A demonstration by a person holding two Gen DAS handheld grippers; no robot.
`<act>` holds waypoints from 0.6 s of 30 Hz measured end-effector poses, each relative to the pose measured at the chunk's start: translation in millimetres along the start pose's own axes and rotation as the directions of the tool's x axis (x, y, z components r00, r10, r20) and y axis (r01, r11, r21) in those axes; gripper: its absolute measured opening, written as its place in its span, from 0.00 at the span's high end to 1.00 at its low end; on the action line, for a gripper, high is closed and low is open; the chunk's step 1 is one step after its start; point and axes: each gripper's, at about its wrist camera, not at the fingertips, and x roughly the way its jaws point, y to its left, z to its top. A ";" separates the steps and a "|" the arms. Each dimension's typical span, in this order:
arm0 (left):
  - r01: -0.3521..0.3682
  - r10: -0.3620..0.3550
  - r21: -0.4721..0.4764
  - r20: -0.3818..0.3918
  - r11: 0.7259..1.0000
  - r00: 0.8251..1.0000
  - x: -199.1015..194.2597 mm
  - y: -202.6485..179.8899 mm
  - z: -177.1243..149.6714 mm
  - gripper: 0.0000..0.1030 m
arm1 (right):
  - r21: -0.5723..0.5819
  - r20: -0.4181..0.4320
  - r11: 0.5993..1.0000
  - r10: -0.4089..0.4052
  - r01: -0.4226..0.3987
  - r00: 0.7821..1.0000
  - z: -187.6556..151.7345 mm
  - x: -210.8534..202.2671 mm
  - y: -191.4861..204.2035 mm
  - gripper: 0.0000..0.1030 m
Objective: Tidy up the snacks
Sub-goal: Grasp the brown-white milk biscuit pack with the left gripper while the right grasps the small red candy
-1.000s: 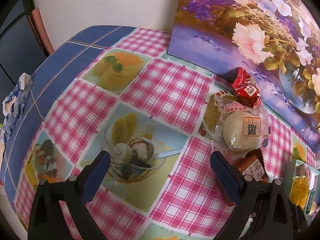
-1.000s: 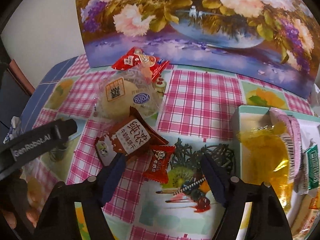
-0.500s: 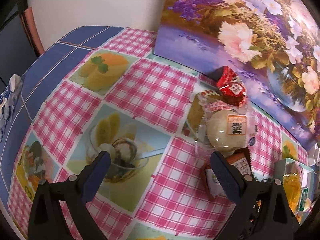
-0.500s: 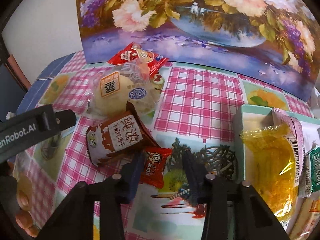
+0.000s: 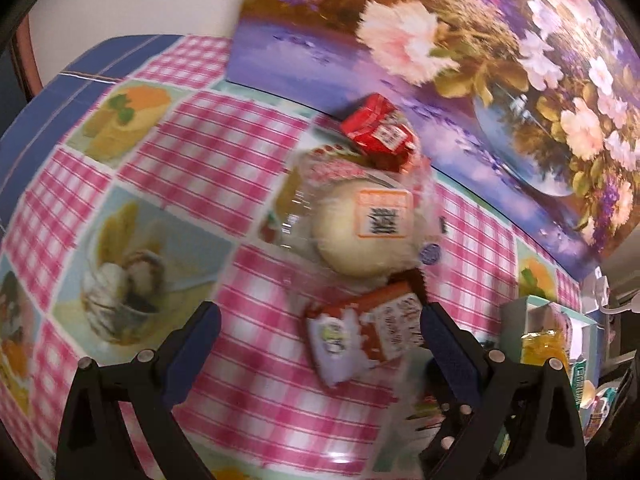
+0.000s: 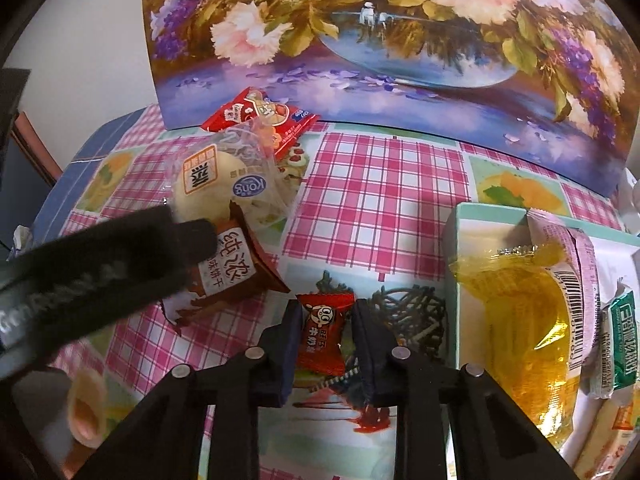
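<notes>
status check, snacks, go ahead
Right hand-held gripper just closed on red candy. Left hand-held gripper open over brown packet. Box beside, unblocked.

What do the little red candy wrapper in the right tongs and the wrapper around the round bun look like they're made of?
Red candy wrapper: apparently thin printed plastic film or foil, slightly glossy, with twisted, crinkled ends. The right tongs, whose jaws have just been closing, are shut on it.
Bun wrapper: clear, shiny plastic film, probably; the pale bun shows through and glare catches its wrinkles.
</notes>
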 end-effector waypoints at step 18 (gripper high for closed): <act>-0.069 0.070 0.014 -0.021 0.998 0.997 10.7 -5.0 -6.9 0.16 | 0.012 -0.003 1.000 0.005 -0.005 1.000 -1.5 -1.3 -5.5 0.73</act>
